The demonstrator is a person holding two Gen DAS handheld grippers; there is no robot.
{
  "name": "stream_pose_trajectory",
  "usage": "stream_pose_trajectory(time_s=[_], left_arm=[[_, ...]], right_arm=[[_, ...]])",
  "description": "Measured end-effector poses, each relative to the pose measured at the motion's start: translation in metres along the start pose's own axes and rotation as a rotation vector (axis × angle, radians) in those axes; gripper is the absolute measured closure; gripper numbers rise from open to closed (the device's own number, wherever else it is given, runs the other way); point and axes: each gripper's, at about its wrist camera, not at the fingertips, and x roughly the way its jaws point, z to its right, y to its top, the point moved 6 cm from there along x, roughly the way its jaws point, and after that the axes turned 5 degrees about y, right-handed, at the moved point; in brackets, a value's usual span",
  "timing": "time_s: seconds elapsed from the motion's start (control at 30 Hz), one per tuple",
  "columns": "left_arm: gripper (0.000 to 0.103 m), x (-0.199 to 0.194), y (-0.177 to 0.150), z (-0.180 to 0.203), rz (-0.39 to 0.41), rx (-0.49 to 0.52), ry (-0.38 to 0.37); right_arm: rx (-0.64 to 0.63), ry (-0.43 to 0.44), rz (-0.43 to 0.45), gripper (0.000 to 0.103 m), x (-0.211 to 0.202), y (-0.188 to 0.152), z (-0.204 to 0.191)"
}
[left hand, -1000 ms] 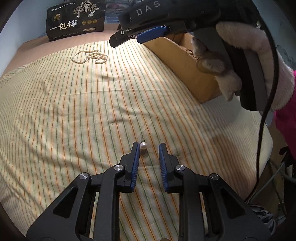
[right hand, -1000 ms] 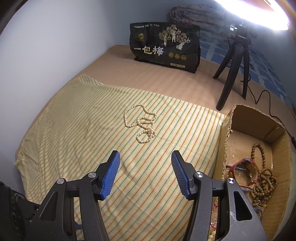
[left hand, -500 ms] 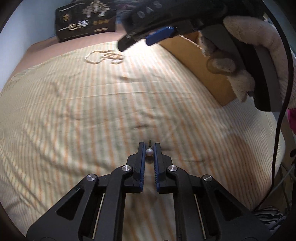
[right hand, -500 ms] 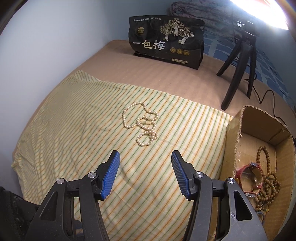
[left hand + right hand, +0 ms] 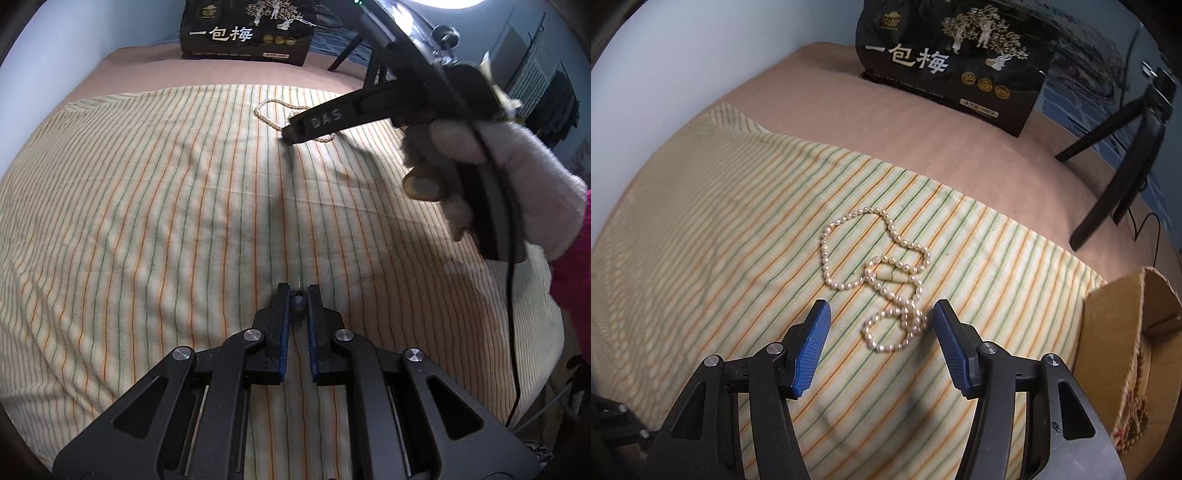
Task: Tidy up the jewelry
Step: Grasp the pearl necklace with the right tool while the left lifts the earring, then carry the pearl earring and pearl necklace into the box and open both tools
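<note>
Closer now, right tool (image 5: 881, 332) straddles beaded pearl necklace (image 5: 882, 280).

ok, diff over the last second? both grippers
The left gripper closed on the pearl earring, which lay loose between its open fingers a second ago, and lifted it off the striped cloth. The right gripper moved forward and down over the pearl necklace, jaws open throughout. The necklace lies as before, as do the cardboard box and the black bag.
</note>
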Motion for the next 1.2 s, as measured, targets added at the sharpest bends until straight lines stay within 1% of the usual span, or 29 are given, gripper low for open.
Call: stream_pose_trajectory(time_s=[0.03,0.13,0.17,0.2,0.23,0.27,0.3,0.33,0.4,0.57,0.73,0.83,1.03,1.2], left_arm=[[0.096,0.0,0.001,-0.001,0.0,-0.005,-0.003],[0.096,0.0,0.002,-0.003,0.001,-0.011,-0.004],[0.096,0.001,0.002,0.001,0.001,-0.012,-0.003],[0.096,0.002,0.002,0.002,0.002,-0.014,-0.004],[0.096,0.003,0.004,0.003,0.002,-0.016,-0.004],[0.096,0.003,0.005,0.003,0.003,-0.018,-0.004],[0.096,0.003,0.005,0.003,0.004,-0.02,-0.003],[0.096,0.002,0.005,0.003,0.005,-0.022,-0.002],[0.096,-0.003,0.001,0.003,0.007,-0.024,0.0],[0.096,-0.014,-0.001,0.0,0.018,-0.044,0.001],[0.096,-0.022,0.002,-0.006,0.04,-0.09,-0.013],[0.096,-0.033,0.005,-0.007,0.063,-0.105,-0.012],[0.096,-0.056,0.007,-0.003,0.112,-0.111,-0.015],[0.096,-0.07,0.015,0.0,0.147,-0.113,-0.021]], right_arm=[[-0.004,-0.003,0.014,0.038,0.003,0.002,0.0],[-0.007,0.001,0.043,0.037,0.006,0.005,0.0],[-0.004,0.006,0.054,0.037,0.006,0.005,0.0],[0.003,0.018,0.061,0.043,0.006,0.005,0.0],[0.008,0.041,0.066,0.057,0.005,0.004,-0.001],[0.01,0.057,0.069,0.064,0.004,0.004,-0.002],[0.009,0.073,0.071,0.078,0.002,0.004,-0.003],[0.007,0.083,0.068,0.09,0.002,0.004,-0.004],[0.005,0.1,0.06,0.094,0.001,0.002,-0.007],[-0.007,0.103,0.041,0.097,-0.002,-0.005,-0.015],[0.019,0.144,0.052,0.097,-0.019,-0.013,-0.019],[0.014,0.15,0.08,0.097,-0.039,-0.016,-0.022],[0.026,0.167,0.17,0.097,-0.096,-0.018,-0.023],[0.024,0.165,0.233,0.097,-0.141,-0.026,-0.022]])
